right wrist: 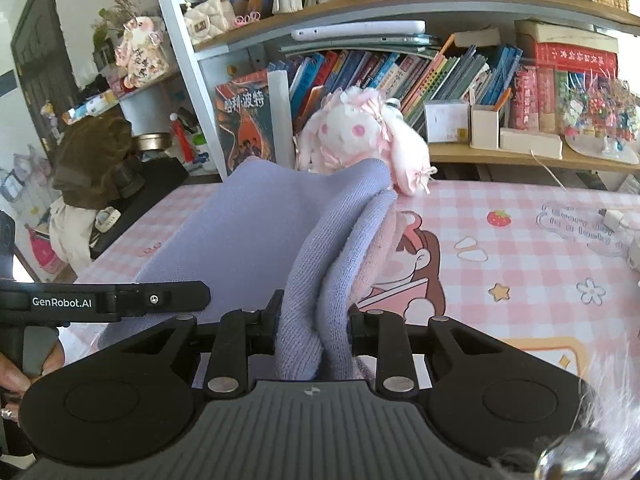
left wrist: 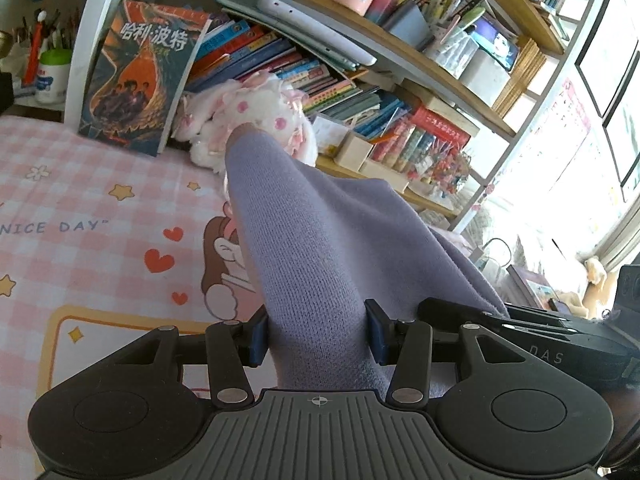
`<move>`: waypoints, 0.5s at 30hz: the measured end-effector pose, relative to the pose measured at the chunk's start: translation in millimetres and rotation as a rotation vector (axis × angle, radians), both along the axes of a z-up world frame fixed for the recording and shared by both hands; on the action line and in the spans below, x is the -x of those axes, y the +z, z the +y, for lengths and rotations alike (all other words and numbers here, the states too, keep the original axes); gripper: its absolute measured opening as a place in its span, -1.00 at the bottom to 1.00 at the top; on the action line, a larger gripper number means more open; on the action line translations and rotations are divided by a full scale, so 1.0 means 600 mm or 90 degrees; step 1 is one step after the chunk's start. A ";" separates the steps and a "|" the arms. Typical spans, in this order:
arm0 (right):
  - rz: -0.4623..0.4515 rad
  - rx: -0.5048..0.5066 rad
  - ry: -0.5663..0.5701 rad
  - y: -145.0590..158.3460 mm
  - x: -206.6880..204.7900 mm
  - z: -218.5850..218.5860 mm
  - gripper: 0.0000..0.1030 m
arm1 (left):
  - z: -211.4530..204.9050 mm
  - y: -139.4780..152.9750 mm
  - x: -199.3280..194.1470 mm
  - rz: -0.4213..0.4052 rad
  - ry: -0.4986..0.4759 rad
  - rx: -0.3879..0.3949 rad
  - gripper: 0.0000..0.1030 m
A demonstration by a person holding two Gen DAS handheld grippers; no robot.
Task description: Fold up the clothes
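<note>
Holding the lilac knitted garment (left wrist: 320,232) between us, we have it raised off the pink checked cartoon-print cloth (left wrist: 100,208) that covers the desk. Our left gripper (left wrist: 318,334) pinches a thick fold of it between its blue pads, and our right gripper (right wrist: 314,322) is clamped on a bunched edge, with a pale pink lining showing on that side. The knit hangs as a slack sheet between the two tools, so we judge the step in hand to be the carry of one edge over for a fold, not yet laid down.

The next move, as we read it, calls for both grips to travel together and level, so the raised edge lands square on whatever of the garment lies on the checked cloth; that part is hidden behind the held fabric.

Beyond the checked cloth's far edge sits a white-and-pink plush rabbit (right wrist: 360,136), just behind the garment's top and close enough to be brushed. Beside it a dark paperback book with an orange cover (left wrist: 140,80) leans against the crowded wooden bookshelf (right wrist: 520,156).
</note>
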State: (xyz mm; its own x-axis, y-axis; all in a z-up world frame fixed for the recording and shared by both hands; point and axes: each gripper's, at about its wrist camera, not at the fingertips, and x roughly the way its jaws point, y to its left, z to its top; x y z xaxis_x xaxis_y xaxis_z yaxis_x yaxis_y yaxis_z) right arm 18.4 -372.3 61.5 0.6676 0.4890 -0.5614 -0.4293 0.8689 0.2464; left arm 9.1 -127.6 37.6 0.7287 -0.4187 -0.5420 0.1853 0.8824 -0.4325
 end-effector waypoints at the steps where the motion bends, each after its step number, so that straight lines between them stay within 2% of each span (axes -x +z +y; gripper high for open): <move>1: -0.002 -0.003 0.004 0.001 -0.001 -0.007 -0.52 | -0.005 0.002 0.000 0.001 0.004 -0.001 -0.11; 15: 0.006 -0.043 0.029 -0.015 0.003 -0.087 -0.52 | -0.074 0.008 0.019 0.002 0.026 -0.033 -0.10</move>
